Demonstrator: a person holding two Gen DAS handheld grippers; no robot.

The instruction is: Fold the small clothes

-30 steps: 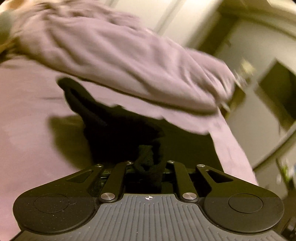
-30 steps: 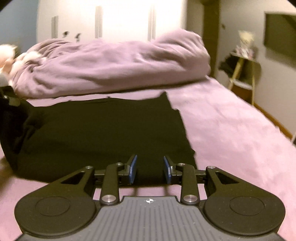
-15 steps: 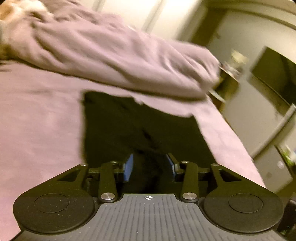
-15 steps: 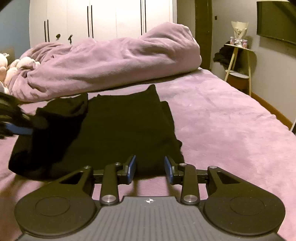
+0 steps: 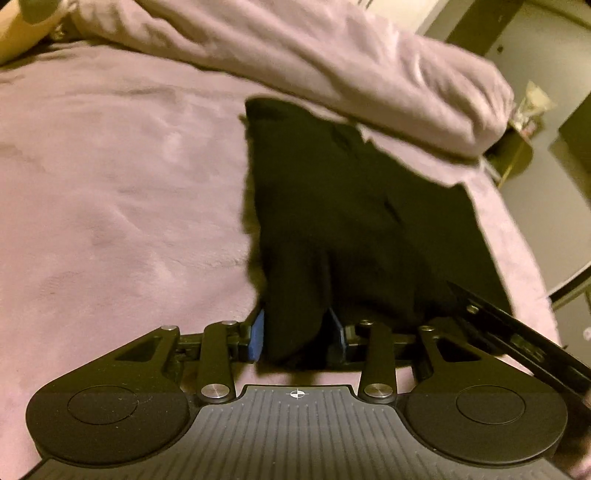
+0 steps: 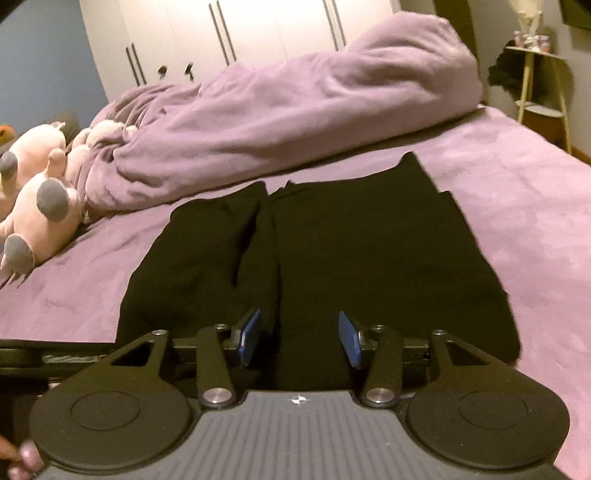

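Note:
A black garment (image 6: pixel 332 251) lies on the purple bed, its left part folded over so a lengthwise crease runs down it. It also shows in the left wrist view (image 5: pixel 354 221). My left gripper (image 5: pixel 297 334) is open, with the garment's near edge lying between its blue pads. My right gripper (image 6: pixel 298 338) is open over the garment's near edge, cloth between its pads. The right gripper's body (image 5: pixel 517 332) shows at the right of the left wrist view.
A bunched purple duvet (image 6: pixel 280 110) lies across the bed behind the garment. Pink plush toys (image 6: pixel 33 184) sit at the far left. A small side table (image 6: pixel 539 85) stands off the bed's right side, with white wardrobes (image 6: pixel 236 33) behind.
My left gripper carried the garment's left part over to the right, opened and let it go. The garment now lies folded narrower. My right gripper moved closer over the near edge.

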